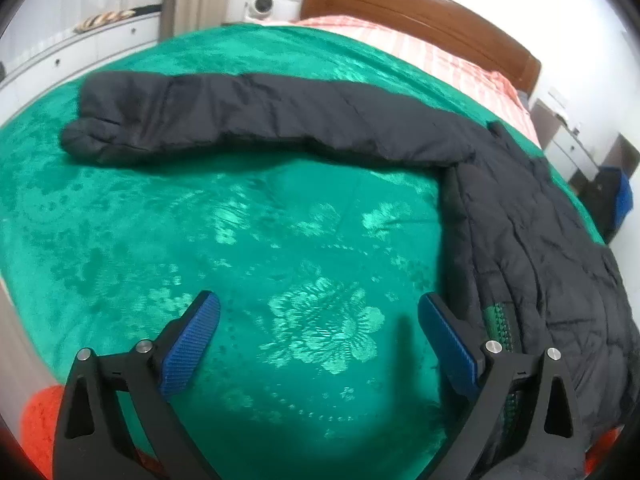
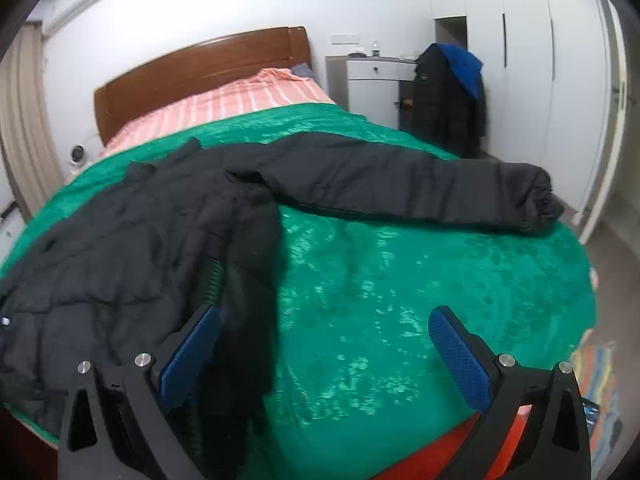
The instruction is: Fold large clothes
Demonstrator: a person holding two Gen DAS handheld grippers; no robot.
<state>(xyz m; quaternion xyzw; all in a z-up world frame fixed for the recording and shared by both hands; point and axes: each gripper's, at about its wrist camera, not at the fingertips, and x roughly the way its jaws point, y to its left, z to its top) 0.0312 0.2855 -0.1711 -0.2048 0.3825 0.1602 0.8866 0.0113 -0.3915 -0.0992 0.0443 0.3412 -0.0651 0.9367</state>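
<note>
A black quilted jacket (image 1: 532, 216) lies spread on the green bedspread (image 1: 224, 240). One sleeve (image 1: 248, 116) stretches to the left in the left wrist view; the other sleeve (image 2: 420, 184) reaches right in the right wrist view. My left gripper (image 1: 320, 320) stands open over bare bedspread, with the jacket's side edge just beyond its right finger. My right gripper (image 2: 324, 336) is open too; the jacket's body (image 2: 120, 240) lies under its left finger and the hem edge hangs between the jaws, not pinched. A green zip strip (image 2: 212, 280) shows at the jacket's edge.
A wooden headboard (image 2: 200, 76) and a pink striped sheet (image 2: 240, 100) lie at the far end of the bed. A white nightstand (image 2: 376, 80) and a dark coat with a blue hood (image 2: 452, 96) stand beyond the bed's right side. White wardrobe doors (image 2: 540, 60) fill the right wall.
</note>
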